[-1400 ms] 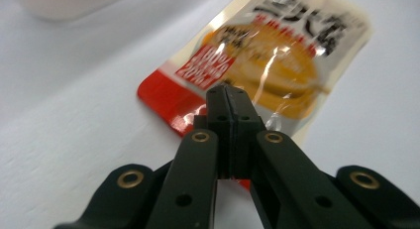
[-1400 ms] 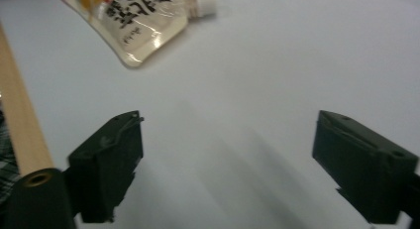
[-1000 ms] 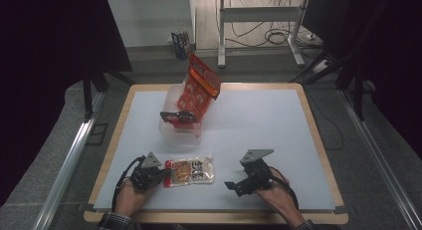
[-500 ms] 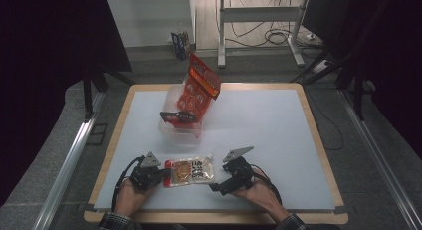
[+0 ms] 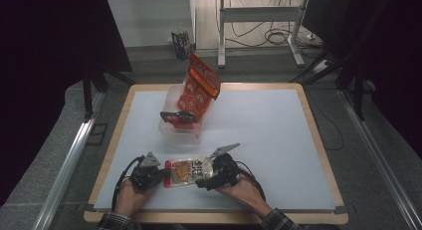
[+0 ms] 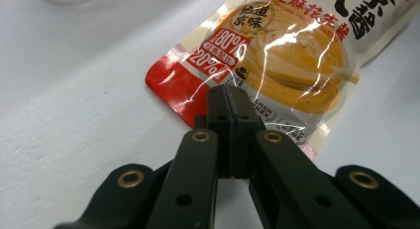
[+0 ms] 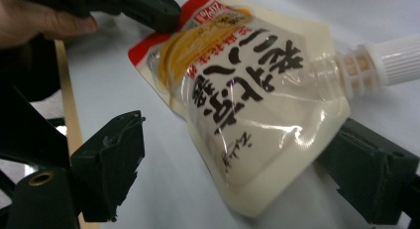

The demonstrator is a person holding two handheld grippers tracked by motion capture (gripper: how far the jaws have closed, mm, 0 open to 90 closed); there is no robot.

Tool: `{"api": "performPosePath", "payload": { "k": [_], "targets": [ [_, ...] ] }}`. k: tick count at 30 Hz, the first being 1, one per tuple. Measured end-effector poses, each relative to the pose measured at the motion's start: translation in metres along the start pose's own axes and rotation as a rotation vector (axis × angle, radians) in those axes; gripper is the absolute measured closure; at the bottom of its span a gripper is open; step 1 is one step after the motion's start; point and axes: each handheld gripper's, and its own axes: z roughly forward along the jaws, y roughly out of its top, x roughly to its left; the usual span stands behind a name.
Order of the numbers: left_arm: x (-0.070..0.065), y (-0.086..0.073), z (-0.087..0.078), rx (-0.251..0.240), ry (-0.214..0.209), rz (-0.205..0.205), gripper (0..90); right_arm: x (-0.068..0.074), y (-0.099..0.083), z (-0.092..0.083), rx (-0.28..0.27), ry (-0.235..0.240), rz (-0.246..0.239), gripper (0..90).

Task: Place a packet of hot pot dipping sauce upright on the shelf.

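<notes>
A sauce pouch point(image 5: 189, 170) with a red end, orange print and black lettering lies flat near the table's front edge. My left gripper point(image 5: 164, 174) is shut on its red end; in the left gripper view the jaws point(image 6: 228, 97) meet on the pouch point(image 6: 292, 55). My right gripper point(image 5: 203, 179) is at the pouch's other end. In the right gripper view its jaws point(image 7: 237, 140) stand on either side of the pale end of the pouch point(image 7: 247, 105) and have just been closing. The left one is apart from the film. A white spout cap point(image 7: 391, 65) sticks out sideways.
A clear plastic tub point(image 5: 171, 128) sits mid-table with a red snack bag point(image 5: 199, 88) standing in it and a black object point(image 5: 176, 115) at its front. The wooden table rim point(image 5: 214, 217) runs just under my hands. A small blue box point(image 5: 180, 43) stands on the floor behind.
My right gripper has moved left across the table to the pouch, and its jaws now straddle the pouch's right end. The left gripper and the pouch have stayed put.
</notes>
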Motion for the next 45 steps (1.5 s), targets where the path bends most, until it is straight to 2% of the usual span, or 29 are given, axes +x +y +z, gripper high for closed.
{"api": "performPosePath", "payload": {
  "k": [1,5,6,7,10,12,15,16,17,20,21,23,24,25,26,27,30,31,33,38,44,45],
  "targets": [
    [0.000,0.000,0.000,0.000,0.000,0.000,90.0,0.000,0.000,0.000,0.000,0.000,0.000,14.2],
    [0.000,0.000,0.000,0.002,0.003,-0.002,90.0,-0.003,0.005,0.003,-0.025,0.032,0.049,20.9],
    [0.000,0.000,0.000,0.002,0.003,-0.004,90.0,-0.004,0.008,0.005,-0.039,0.040,0.067,25.8],
    [0.000,0.000,0.000,0.002,0.002,-0.007,90.0,-0.004,0.008,0.005,-0.039,0.040,0.067,25.8],
    [0.000,0.000,-0.001,0.001,-0.001,-0.011,90.0,-0.004,0.013,0.005,-0.054,0.051,0.076,35.8],
    [0.000,0.000,-0.001,0.001,0.001,-0.011,90.0,-0.003,0.016,0.006,-0.059,0.055,0.067,43.2],
    [-0.001,0.000,-0.001,0.001,0.006,-0.002,90.0,-0.001,0.020,0.005,-0.084,0.052,0.045,59.2],
    [-0.001,0.000,-0.001,0.002,0.011,0.005,90.0,0.001,0.023,0.003,-0.089,0.048,0.036,68.6],
    [-0.002,0.001,-0.001,0.005,0.014,0.018,90.0,0.001,0.023,0.003,-0.089,0.048,0.036,68.6],
    [-0.005,0.002,-0.002,0.006,0.027,0.048,89.7,0.004,0.028,0.001,-0.095,0.048,0.016,78.8],
    [-0.005,0.003,-0.003,0.005,0.029,0.055,83.7,0.008,0.031,-0.002,-0.096,0.033,-0.012,81.9],
    [-0.007,0.003,-0.005,-0.009,0.028,0.063,81.2,0.010,0.034,-0.004,-0.097,0.026,-0.025,82.6],
    [-0.007,0.004,-0.006,-0.020,0.029,0.064,75.3,0.012,0.038,-0.010,-0.102,0.020,-0.042,83.6],
    [-0.008,0.004,-0.007,-0.032,0.029,0.066,75.3,0.012,0.038,-0.010,-0.102,0.020,-0.042,83.6],
    [-0.008,0.004,-0.008,-0.045,0.022,0.065,68.7,0.012,0.042,-0.018,-0.108,0.012,-0.057,84.2],
    [-0.008,0.005,-0.010,-0.057,0.016,0.064,68.7,0.012,0.042,-0.018,-0.108,0.012,-0.057,84.2],
    [-0.011,0.005,-0.012,-0.096,0.009,0.060,55.8,0.011,0.049,-0.032,-0.116,-0.003,-0.080,84.9],
    [-0.012,0.005,-0.013,-0.103,0.007,0.059,55.8,0.011,0.049,-0.032,-0.116,-0.003,-0.080,84.9],
    [-0.014,0.005,-0.014,-0.121,0.009,0.054,47.9,0.010,0.050,-0.037,-0.118,-0.009,-0.088,85.1],
    [-0.016,0.003,-0.015,-0.138,0.016,0.056,31.2,0.009,0.054,-0.047,-0.125,-0.015,-0.103,85.6],
    [-0.017,0.003,-0.014,-0.138,0.029,0.044,15.9,0.009,0.058,-0.057,-0.133,-0.023,-0.109,86.9],
    [-0.016,0.004,-0.014,-0.138,0.028,0.039,15.9,0.009,0.058,-0.057,-0.133,-0.023,-0.109,86.9]
  ]
}}
